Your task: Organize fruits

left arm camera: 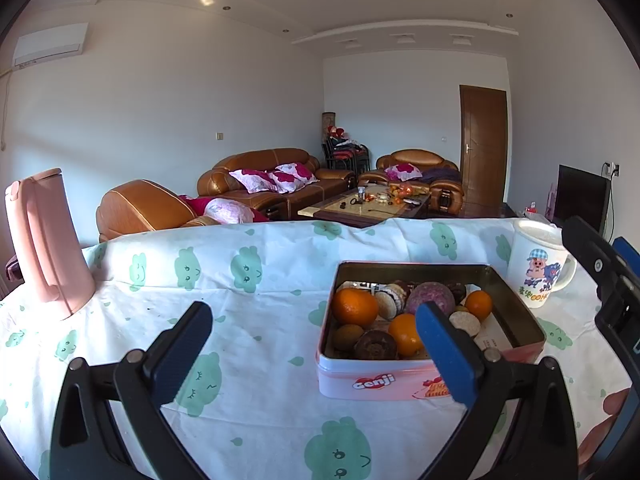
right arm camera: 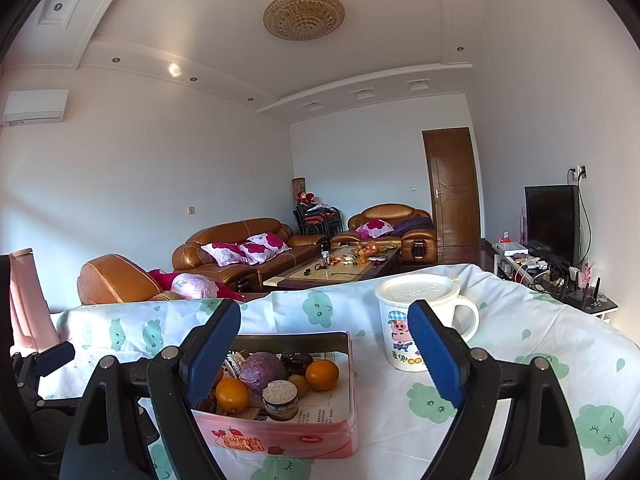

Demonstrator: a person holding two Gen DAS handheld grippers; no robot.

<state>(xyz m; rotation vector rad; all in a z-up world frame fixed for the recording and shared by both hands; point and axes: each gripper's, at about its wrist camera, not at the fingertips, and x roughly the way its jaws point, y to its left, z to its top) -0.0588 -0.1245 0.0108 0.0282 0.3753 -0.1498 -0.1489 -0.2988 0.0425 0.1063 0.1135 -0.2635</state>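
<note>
Fruit and cakes share one tin [right arm camera: 352,412] on the cloth-covered worktop [left arm camera: 256,408], a lidded mug [right arm camera: 416,320] just beside it.

Oranges [left arm camera: 354,306], a kiwi [left arm camera: 347,336] and a purple fruit [right arm camera: 262,372] lie mixed among the small cakes [right arm camera: 281,399]. Whether sorting lies ahead or is done cannot be judged; any pick should take fruit singly and squeeze gently. Left claw [left arm camera: 316,340] and right claw [right arm camera: 324,344] both gape wide, holding and touching nothing.

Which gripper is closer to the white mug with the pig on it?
The right gripper. The mug sits just ahead of it, behind its right finger. The left gripper is farther off, with the tin of fruit between it and the mug.
</note>
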